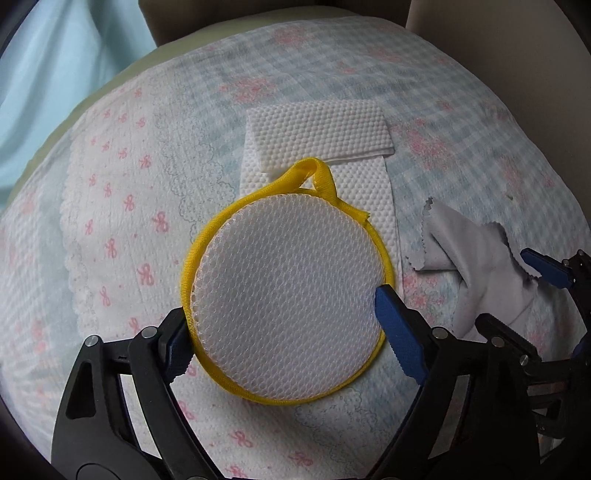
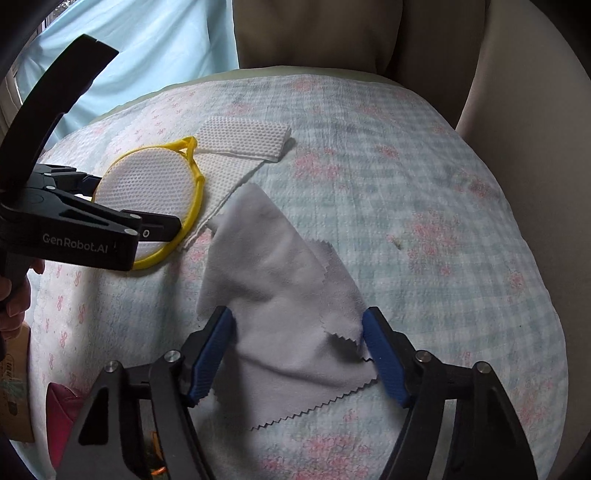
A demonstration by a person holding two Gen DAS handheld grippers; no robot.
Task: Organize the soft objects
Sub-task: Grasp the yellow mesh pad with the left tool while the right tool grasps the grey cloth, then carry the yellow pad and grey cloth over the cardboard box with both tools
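A round white mesh pad with a yellow rim and loop (image 1: pixel 288 295) lies on a folded white textured cloth (image 1: pixel 317 144) on the quilt. My left gripper (image 1: pixel 280 325) is open, its jaws standing on either side of the pad; it also shows in the right wrist view (image 2: pixel 136 206) beside the pad (image 2: pixel 147 188). A grey cloth with zigzag edges (image 2: pixel 273 280) lies crumpled on the quilt. My right gripper (image 2: pixel 299 350) is open with its jaws on either side of the cloth's near part. The grey cloth shows in the left wrist view (image 1: pixel 476 266) too.
Everything rests on a padded quilt with pink bows and pale blue checks (image 2: pixel 424 206). A light blue curtain (image 2: pixel 147 48) hangs at the back left, beige upholstery (image 2: pixel 317 33) behind. A pink object (image 2: pixel 62 410) and a brown box (image 2: pixel 18 387) sit at the left edge.
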